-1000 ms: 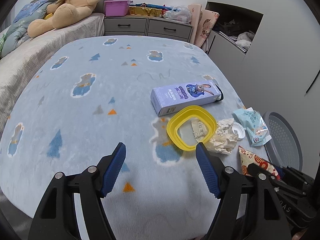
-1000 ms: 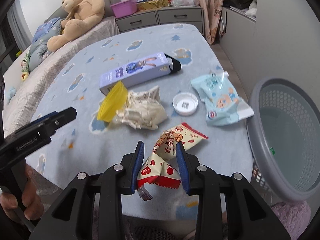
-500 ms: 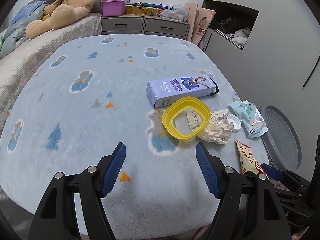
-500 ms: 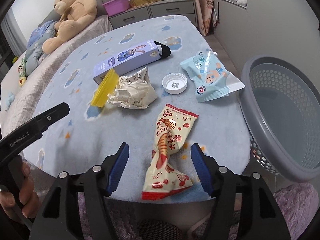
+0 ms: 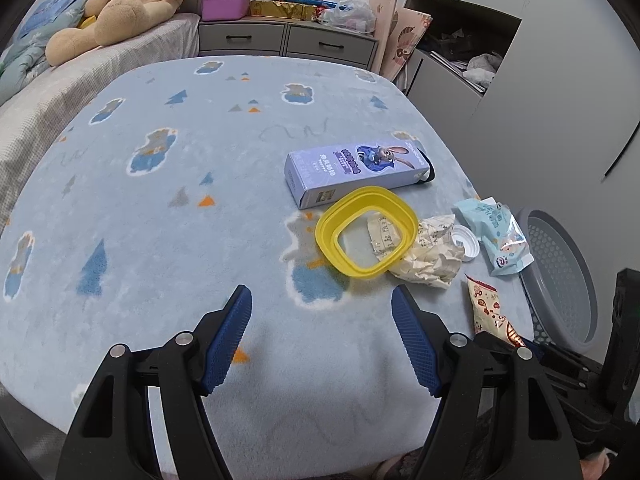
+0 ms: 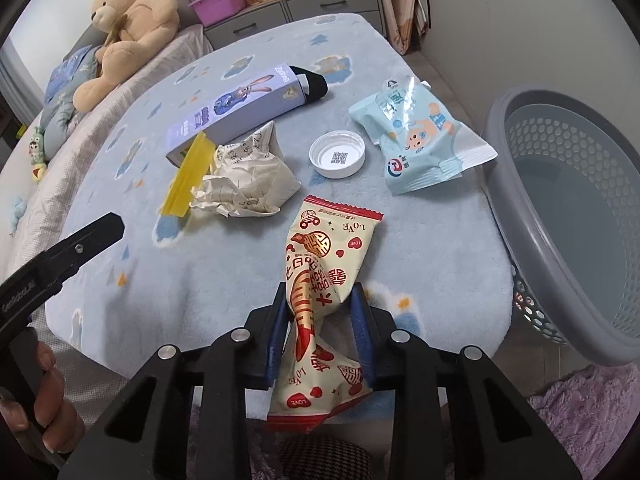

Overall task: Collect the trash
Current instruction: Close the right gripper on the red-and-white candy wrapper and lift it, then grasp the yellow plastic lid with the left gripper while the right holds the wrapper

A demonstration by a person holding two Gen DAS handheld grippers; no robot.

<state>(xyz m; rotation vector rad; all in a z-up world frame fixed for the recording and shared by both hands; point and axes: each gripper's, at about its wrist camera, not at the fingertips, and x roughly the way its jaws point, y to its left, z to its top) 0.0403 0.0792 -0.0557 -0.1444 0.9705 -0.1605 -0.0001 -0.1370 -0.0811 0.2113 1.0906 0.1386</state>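
The blue blanket-covered table carries all remaining litter, and the grey perforated basket stands off its right edge, below table level; what shows of its interior holds nothing. On the table, from largest down: a purple carton lying flat at the far side, a crumpled paper wad just in front of it, touching a yellow square lid ring, a light blue pouch nearest the basket, and a white bottle cap between wad and pouch. The red-and-cream snack wrapper lies at the near table edge with its long axis running straight away from the right gripper, whose jaws are pinched narrowly on the wrapper's twisted waist, the lower end hanging toward the camera. The basket lies directly to that gripper's right, so the right hand is judged the nearer for the drop. The left gripper hovers over bare blanket, jaws spread wide and holding nothing, the yellow ring ahead and slightly right.
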